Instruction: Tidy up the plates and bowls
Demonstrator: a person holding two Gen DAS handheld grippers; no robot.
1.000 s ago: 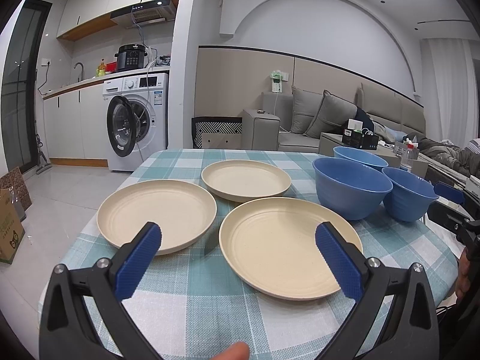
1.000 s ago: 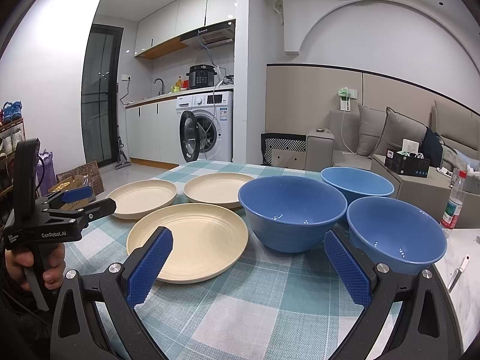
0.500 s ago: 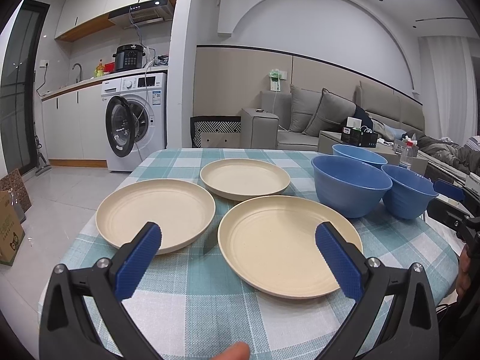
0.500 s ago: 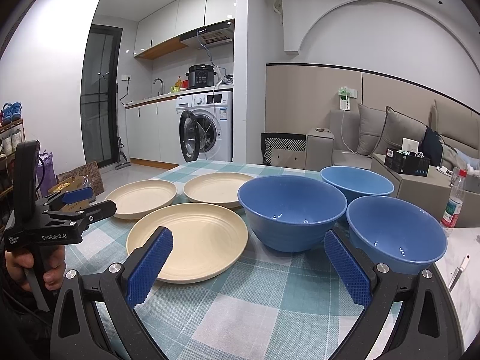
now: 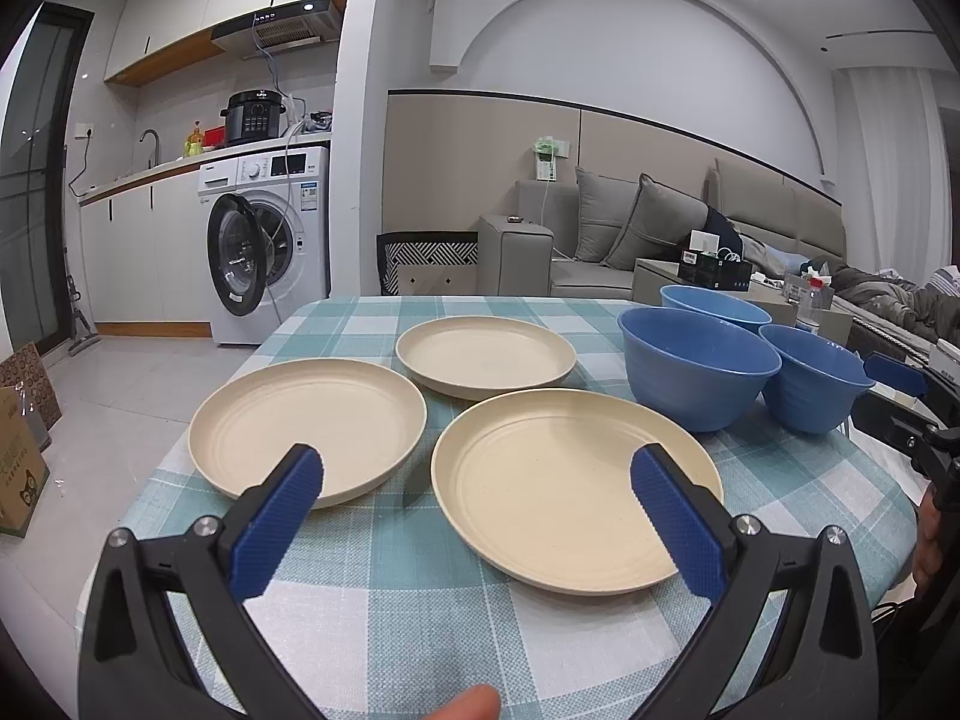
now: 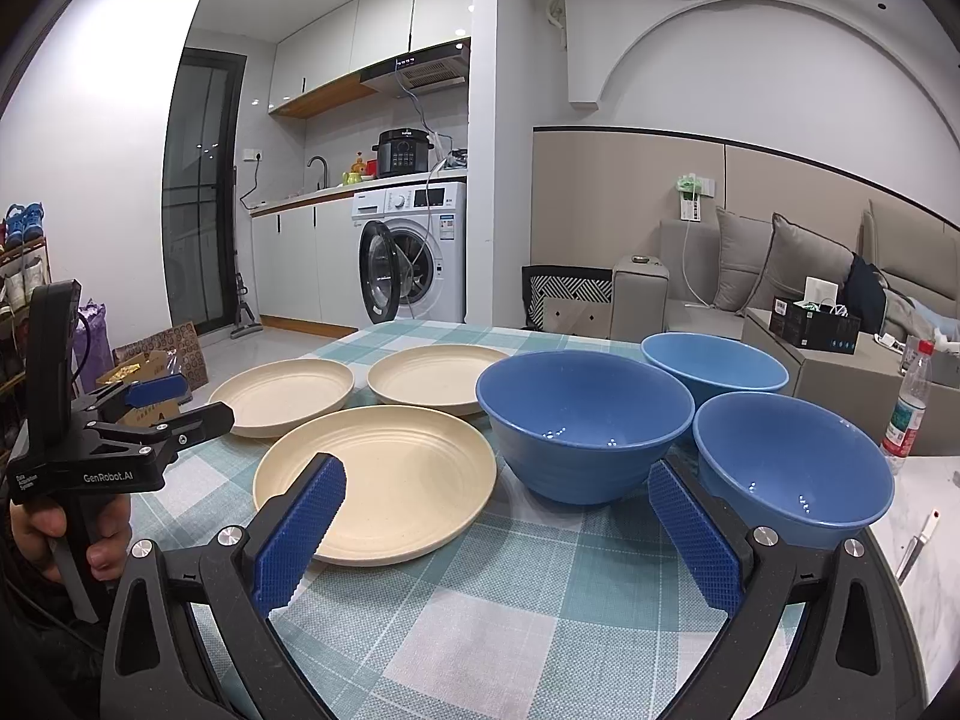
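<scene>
Three cream plates lie apart on the checked tablecloth [image 5: 390,618]: a near one [image 5: 558,486], a left one [image 5: 306,414] and a far one [image 5: 486,354]. Three blue bowls stand to the right: a big middle one [image 5: 696,372], a far one [image 5: 714,306] and a right one [image 5: 810,378]. My left gripper [image 5: 477,516] is open and empty above the near edge, before the two near plates. My right gripper [image 6: 498,528] is open and empty, facing the big bowl [image 6: 582,420] and the near plate [image 6: 378,486]. The left gripper also shows in the right wrist view [image 6: 156,402].
The table's left edge [image 5: 156,480] drops to the floor with cardboard boxes [image 5: 18,432]. A washing machine [image 5: 270,240] and a sofa [image 5: 660,228] stand behind. A water bottle [image 6: 909,402] stands on a white surface to the right.
Both grippers stay open and almost still. The left wrist view has shifted very slightly; plates and bowls have not moved.
</scene>
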